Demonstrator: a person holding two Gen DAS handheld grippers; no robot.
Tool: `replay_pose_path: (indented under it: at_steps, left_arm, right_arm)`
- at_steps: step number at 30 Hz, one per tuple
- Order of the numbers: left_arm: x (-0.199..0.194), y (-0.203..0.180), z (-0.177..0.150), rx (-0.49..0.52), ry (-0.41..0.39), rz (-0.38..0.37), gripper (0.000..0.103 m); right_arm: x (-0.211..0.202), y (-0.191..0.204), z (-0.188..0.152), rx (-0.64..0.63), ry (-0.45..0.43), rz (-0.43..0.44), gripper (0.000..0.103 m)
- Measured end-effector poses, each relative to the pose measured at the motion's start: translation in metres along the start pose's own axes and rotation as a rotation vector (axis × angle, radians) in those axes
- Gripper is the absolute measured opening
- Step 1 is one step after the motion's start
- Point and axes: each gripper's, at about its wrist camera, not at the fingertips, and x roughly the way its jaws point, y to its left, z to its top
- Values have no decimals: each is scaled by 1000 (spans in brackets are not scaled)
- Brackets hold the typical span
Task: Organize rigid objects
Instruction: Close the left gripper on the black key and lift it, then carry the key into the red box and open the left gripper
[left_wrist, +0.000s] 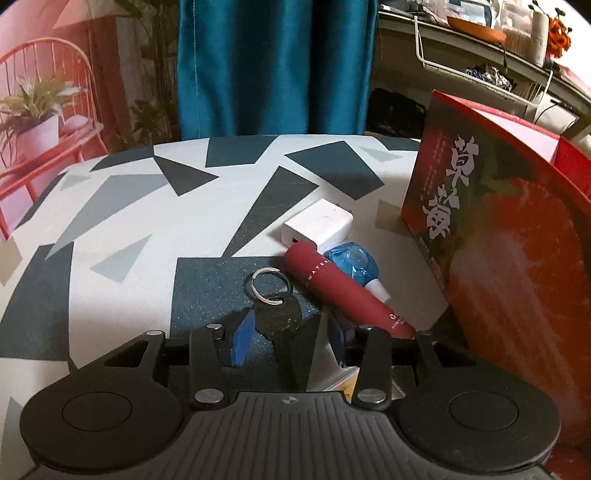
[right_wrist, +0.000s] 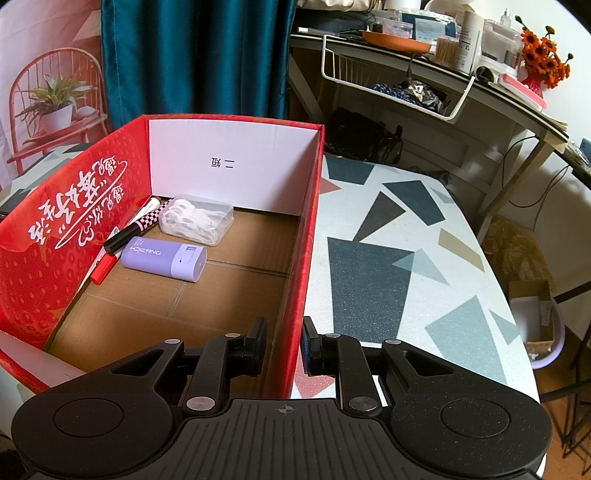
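1 key (left_wrist: 277, 322), 1 charger (left_wrist: 322, 223), 2 markers (right_wrist: 122, 236).

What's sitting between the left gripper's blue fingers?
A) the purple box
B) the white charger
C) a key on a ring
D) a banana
C: the dark key with its ring lies on the table between the open fingers of the left gripper; the white charger lies farther off.

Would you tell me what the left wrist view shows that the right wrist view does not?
Only the left wrist view shows the key between the open left gripper, the red tube, the white charger and the blue bottle. Only the right shows the purple case, the pens and the clear box. Both show the red box and patterned table.
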Motion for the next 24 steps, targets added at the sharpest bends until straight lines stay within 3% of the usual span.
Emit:
replay_pose_path:
  at_steps: [7, 11, 24]
  left_arm:
    - [5, 2, 5, -13, 2, 23, 45]
    - [1, 0, 1, 13, -8, 10, 31]
    - [-17, 5, -7, -9, -49, -10, 30]
  right_arm:
    - [0, 0, 0, 0, -1, 1, 18]
    - [0, 0, 0, 0, -1, 1, 18]
    - [0, 0, 0, 1, -1, 1, 18]
